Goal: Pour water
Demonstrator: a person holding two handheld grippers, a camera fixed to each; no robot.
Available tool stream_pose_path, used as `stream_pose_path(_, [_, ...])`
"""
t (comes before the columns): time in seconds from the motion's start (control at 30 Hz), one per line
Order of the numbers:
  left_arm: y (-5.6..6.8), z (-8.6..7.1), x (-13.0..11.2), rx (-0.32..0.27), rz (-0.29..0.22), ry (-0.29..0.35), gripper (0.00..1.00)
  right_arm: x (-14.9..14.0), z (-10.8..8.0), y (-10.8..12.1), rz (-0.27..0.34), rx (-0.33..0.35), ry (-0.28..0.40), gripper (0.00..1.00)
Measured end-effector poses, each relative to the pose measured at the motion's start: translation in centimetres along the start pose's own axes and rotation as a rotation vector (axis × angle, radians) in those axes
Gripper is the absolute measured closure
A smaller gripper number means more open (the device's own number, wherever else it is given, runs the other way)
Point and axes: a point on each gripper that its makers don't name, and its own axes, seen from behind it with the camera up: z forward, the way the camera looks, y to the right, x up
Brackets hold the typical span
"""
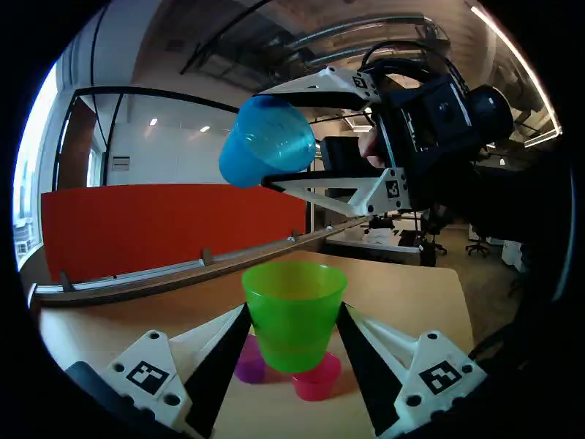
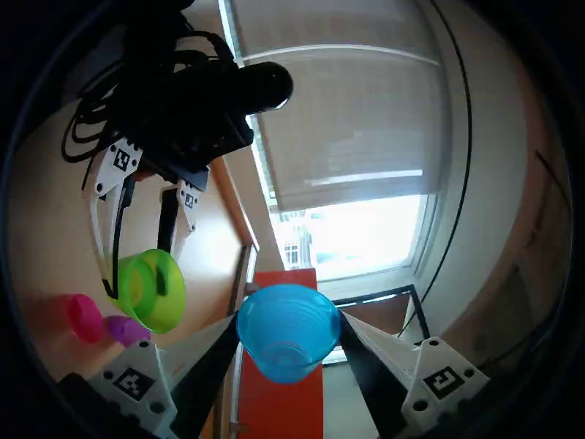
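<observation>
Over your wooden counter (image 1: 409,293), your left claw (image 1: 293,313) squeezes the green cup (image 1: 295,333), upright. At 12 o'clock above it, your right claw (image 2: 289,325) squeezes the blue cup (image 1: 267,143), tipped sideways. A pink cup (image 1: 316,377) and a purple cup (image 1: 250,362) sit beyond.

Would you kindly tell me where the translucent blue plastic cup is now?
In the left gripper view the blue cup hangs tilted in the right claw, above the green plastic cup held by the left claw over the wooden table.
</observation>
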Motion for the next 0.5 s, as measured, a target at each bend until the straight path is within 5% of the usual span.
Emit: stream_pose_path(0.5, [-0.29, -0.22, 0.16, 0.008, 0.006, -0.003, 0.19, -0.43, -0.70, -0.21, 0.241, -0.014, 0.017, 0.07])
